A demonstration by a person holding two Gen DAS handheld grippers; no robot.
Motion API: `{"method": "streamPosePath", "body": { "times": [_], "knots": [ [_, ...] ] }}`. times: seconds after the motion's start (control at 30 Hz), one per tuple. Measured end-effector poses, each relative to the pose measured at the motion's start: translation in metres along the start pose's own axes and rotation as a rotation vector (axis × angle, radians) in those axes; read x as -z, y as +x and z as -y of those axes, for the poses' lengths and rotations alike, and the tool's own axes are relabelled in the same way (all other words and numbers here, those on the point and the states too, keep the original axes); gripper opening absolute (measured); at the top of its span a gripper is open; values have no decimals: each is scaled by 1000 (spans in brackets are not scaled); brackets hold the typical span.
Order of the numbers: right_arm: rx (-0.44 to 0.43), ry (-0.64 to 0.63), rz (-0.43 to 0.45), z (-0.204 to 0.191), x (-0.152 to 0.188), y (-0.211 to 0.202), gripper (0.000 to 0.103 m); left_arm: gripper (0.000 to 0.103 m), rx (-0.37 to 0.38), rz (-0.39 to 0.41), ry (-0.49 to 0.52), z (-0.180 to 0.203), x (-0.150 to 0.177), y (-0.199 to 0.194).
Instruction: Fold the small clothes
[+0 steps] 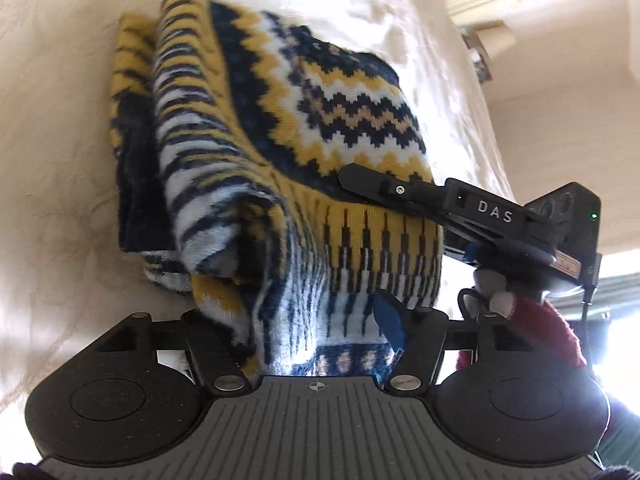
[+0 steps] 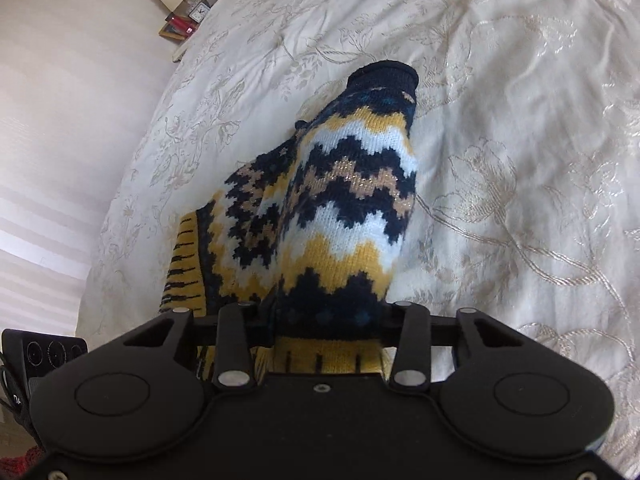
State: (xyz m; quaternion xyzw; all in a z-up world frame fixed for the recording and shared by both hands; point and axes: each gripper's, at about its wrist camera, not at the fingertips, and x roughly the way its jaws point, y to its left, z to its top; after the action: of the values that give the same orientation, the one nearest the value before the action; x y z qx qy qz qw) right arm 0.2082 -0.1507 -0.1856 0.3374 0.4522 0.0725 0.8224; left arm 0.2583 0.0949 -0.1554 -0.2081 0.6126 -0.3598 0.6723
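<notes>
knitted sweater (image 1: 256, 152) in navy, mustard yellow, white and tan zigzag bands lies bunched on the bed's cream embroidered floral bedspread (image 2: 500, 120), near the bed's edge.

left gripper (image 1: 304, 340): fabric fills the gap between its fingers. the blue-padded finger (image 1: 390, 320) sits against the white-and-navy hem fabric, the other finger is buried under a yellow-striped fold. looks like it's pinching the bunched hem, fingers partly spread around the thick wad. motion blur on the near folds.

right gripper (image 2: 324, 332): sweater's navy band and yellow ribbed hem run straight between its fingers, fabric rising away from it toward the dark ribbed cuff or collar (image 2: 384, 72) at the far end. fingertips are hidden under the knit, so pinching looks likely but contact itself isn't visible.

in the left wrist view the right gripper (image 1: 360, 178) comes in from the right, black body marked "das", its tip lying on the sweater's yellow zigzag band. a hand in a red knit sleeve (image 1: 556, 328) holds it.

both grippers sit at the same hem end of the sweater, close beside each other.

bedside clutter with a small clock (image 2: 199, 11) in the far corner by the wall.
</notes>
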Motion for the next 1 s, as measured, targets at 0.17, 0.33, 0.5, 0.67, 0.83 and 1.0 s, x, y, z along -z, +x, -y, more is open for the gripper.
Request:
{"method": "streamPosePath", "body": {
  "times": [0.17,0.33,0.5,0.67,0.83,1.0],
  "knots": [
    [5,-11,34,-4,16,-39,49,62,26,-13,31,31,22,3],
    [31,-18,31,16,44,-90,49,62,45,-43,52,71,67,24],
    [77,-12,-1,48,75,-133,49,63,39,-97,82,111,118,57],
    [177,-54,-52,72,99,-154,62,63,-127,-102,78,123,156,87],
    [198,-122,-56,81,113,-170,70,64,-284,-10,-23,105,178,73],
    [174,-133,-4,89,119,-191,74,64,-383,112,-16,104,193,34]
  ]
}}
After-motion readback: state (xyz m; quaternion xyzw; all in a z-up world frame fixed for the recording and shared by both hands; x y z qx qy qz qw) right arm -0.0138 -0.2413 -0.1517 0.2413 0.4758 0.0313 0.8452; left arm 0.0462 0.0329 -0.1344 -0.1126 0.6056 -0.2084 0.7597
